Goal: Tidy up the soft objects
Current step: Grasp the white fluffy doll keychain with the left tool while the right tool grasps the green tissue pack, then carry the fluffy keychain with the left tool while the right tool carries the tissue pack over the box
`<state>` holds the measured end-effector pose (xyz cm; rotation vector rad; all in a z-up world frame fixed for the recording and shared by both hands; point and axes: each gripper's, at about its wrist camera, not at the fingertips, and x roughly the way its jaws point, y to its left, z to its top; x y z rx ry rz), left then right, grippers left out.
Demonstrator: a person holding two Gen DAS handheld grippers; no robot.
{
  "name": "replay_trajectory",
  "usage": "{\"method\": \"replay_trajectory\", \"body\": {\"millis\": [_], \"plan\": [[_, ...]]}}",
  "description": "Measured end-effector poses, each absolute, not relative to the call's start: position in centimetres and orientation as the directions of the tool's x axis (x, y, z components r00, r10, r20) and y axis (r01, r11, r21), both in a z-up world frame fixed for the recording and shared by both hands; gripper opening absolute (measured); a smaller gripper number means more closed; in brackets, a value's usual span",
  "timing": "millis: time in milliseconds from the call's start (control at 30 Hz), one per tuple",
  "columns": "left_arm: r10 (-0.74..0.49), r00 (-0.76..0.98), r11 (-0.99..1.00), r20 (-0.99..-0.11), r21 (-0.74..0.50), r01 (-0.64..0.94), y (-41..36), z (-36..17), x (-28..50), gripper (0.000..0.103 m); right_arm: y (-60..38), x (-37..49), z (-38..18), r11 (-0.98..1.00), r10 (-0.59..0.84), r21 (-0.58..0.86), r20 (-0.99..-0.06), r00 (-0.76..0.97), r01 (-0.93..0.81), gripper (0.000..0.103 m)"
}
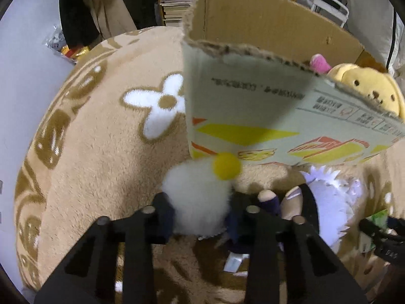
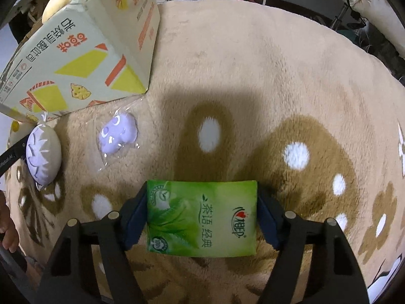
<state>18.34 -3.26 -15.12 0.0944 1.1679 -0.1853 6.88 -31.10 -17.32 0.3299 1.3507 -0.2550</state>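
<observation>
My left gripper (image 1: 201,212) is shut on a white fluffy plush toy (image 1: 197,197) with a yellow ball (image 1: 227,166) on top, held just in front of the cardboard box (image 1: 253,106). A yellow bear plush (image 1: 372,88) and a pink plush (image 1: 319,63) sit inside the box. My right gripper (image 2: 202,220) is shut on a green tissue pack (image 2: 202,217) over the blanket. The box also shows at upper left in the right wrist view (image 2: 76,58).
A tan plush blanket (image 2: 253,76) with brown and white patterns covers the surface. A white-and-lavender pouch (image 2: 44,157) and a purple toy in clear wrap (image 2: 117,134) lie near the box. Shelves with books (image 1: 174,7) stand behind.
</observation>
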Motion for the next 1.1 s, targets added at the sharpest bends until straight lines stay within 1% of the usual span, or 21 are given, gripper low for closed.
{"method": "replay_trajectory", "body": {"millis": [67,233,567,800,1100], "plan": [[-0.113,0.384,0.982,-0.916,-0.044,0.183,-2.9,-14.9,18.2,0.028,-30.7,6.5,-17.2,0.929,0.013,0.086,-0.980,0.201,0.360,0.079],[-0.107,0.426,0.984,-0.898,-0.034,0.176,-2.3,-13.7,17.2,0.028,-30.1,5.8,-16.6,0.926,0.017,0.099,-0.975,0.223,0.363,0.078],[-0.108,0.527,0.985,-0.843,-0.020,0.170,-2.1,-10.4,13.9,0.028,-28.4,4.5,-11.9,0.950,0.005,0.138,-0.904,0.428,0.280,0.078],[-0.138,0.625,0.979,-0.768,-0.010,0.205,-2.0,-7.2,11.8,0.028,-27.0,3.5,-8.7,0.954,0.013,0.184,-0.814,0.580,0.237,0.078],[-0.170,0.755,0.971,-0.634,0.024,0.239,-2.8,-3.7,9.7,0.028,-27.6,4.7,-5.4,0.962,0.017,0.214,-0.668,0.744,0.171,0.078]]}}
